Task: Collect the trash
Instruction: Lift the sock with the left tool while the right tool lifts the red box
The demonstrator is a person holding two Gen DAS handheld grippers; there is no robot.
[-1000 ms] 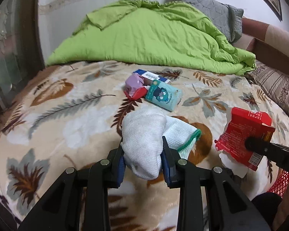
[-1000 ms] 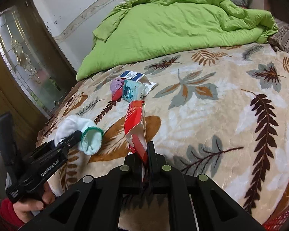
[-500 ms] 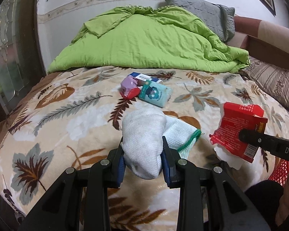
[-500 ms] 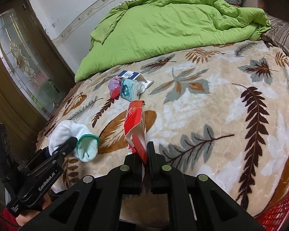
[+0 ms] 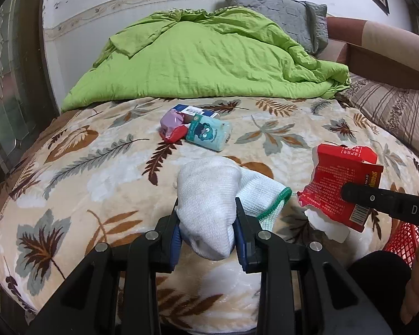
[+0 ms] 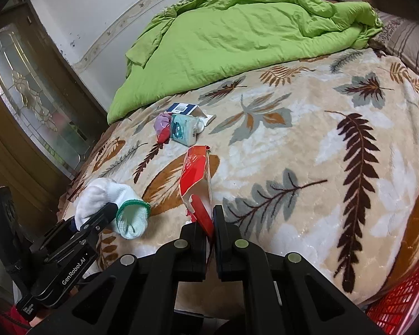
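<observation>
My left gripper (image 5: 208, 223) is shut on a white sock with a green cuff (image 5: 209, 198), held above the near edge of the bed; the sock also shows in the right wrist view (image 6: 109, 198). My right gripper (image 6: 209, 223) is shut on a torn red carton (image 6: 197, 178), which also shows at the right of the left wrist view (image 5: 340, 184). Further back on the leaf-print blanket (image 5: 97, 167) lie a teal tissue pack (image 5: 208, 135), a purple-and-red wrapper (image 5: 171, 127) and a blue-and-white box (image 5: 194, 110).
A crumpled green duvet (image 5: 209, 61) and a grey pillow (image 5: 287, 19) cover the far half of the bed. A striped pillow (image 5: 391, 109) lies at the right. A red mesh basket (image 6: 405, 298) sits below the bed's near right edge. A glass-panelled wooden door (image 6: 33, 103) stands at the left.
Both grippers have pulled back from the bed and risen a little, keeping hold of the sock and the red carton. The trash on the blanket has not moved.
</observation>
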